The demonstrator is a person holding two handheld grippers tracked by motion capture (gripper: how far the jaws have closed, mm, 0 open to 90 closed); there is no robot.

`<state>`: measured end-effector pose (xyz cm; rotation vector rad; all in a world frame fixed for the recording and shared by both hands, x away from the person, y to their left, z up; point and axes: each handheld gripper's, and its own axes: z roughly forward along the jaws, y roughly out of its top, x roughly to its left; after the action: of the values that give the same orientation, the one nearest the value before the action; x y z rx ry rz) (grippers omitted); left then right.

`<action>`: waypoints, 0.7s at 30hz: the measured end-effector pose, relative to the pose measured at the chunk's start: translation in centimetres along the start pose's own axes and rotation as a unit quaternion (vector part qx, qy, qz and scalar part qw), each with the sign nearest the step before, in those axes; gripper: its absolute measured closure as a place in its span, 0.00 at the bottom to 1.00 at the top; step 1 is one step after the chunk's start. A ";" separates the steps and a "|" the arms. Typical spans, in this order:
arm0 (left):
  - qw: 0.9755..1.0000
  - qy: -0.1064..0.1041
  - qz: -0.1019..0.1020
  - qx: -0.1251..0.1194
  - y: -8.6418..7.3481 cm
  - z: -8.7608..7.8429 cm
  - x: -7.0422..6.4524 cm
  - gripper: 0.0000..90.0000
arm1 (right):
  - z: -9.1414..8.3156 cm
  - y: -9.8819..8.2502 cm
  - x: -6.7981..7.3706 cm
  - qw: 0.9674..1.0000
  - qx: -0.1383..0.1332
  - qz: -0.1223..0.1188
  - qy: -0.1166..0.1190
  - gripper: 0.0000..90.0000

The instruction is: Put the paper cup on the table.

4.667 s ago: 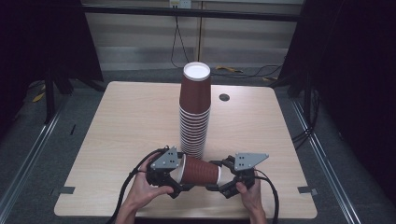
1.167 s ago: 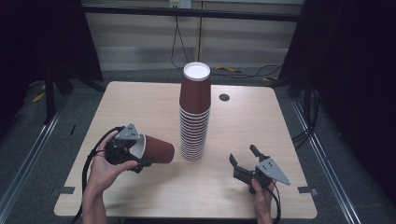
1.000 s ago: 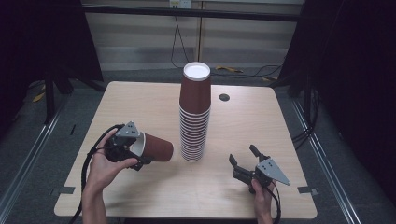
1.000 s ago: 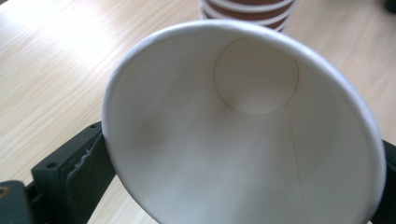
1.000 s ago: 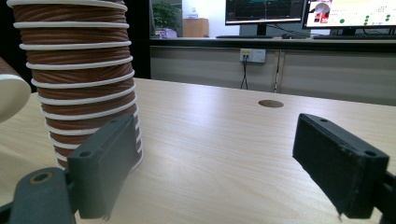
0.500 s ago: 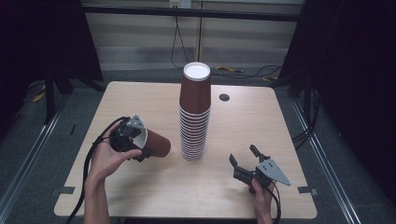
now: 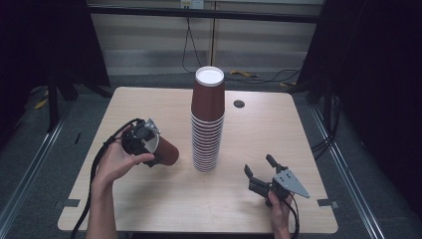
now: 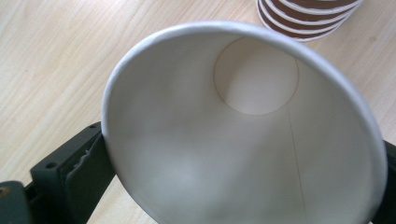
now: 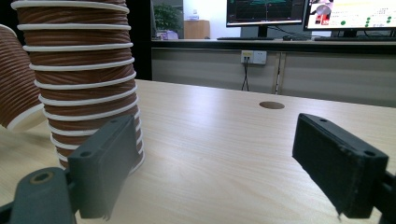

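Note:
A tall stack of brown ribbed paper cups (image 7: 207,130) stands upside down at the table's middle, with a white base on top. Left of it, above the table, my left gripper (image 7: 149,146) is shut on a single brown cup (image 7: 166,152) lying sideways, base toward the stack. In the left gripper view the cup's white inside (image 8: 243,140) faces the camera between the jaws, and the stack's lowest rims (image 8: 308,18) show beyond. My right gripper (image 7: 260,173) rests low at the front right, open and holding nothing, with the stack (image 9: 84,79) just beyond its left finger (image 9: 105,163).
The wooden table (image 7: 278,134) has a round cable hole (image 7: 239,103) at the back right of the stack. Cables trail from both grippers toward the front edge. Beyond the table, monitors (image 9: 266,11) stand on a desk.
Earlier both grippers held the single cup at the front. The right one let go and moved right. In the last second the left gripper has carried the cup slightly back and up.

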<state>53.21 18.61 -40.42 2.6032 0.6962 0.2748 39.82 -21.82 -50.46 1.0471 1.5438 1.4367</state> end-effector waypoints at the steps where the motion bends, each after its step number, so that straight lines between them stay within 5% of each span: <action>1: 1.000 0.000 0.005 0.009 0.1 0.0 0.1 0.01 | 0.0 0.0 0.0 1.000 0.000 0.000 -0.001 0.15; 21: 0.996 -0.002 0.015 0.087 2.2 1.6 0.8 0.00 | 0.0 0.0 0.0 1.000 0.002 0.002 -0.002 0.15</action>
<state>55.31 16.75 -40.77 2.7797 0.7078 0.2273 39.82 -21.81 -50.45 1.0557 1.5424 1.4348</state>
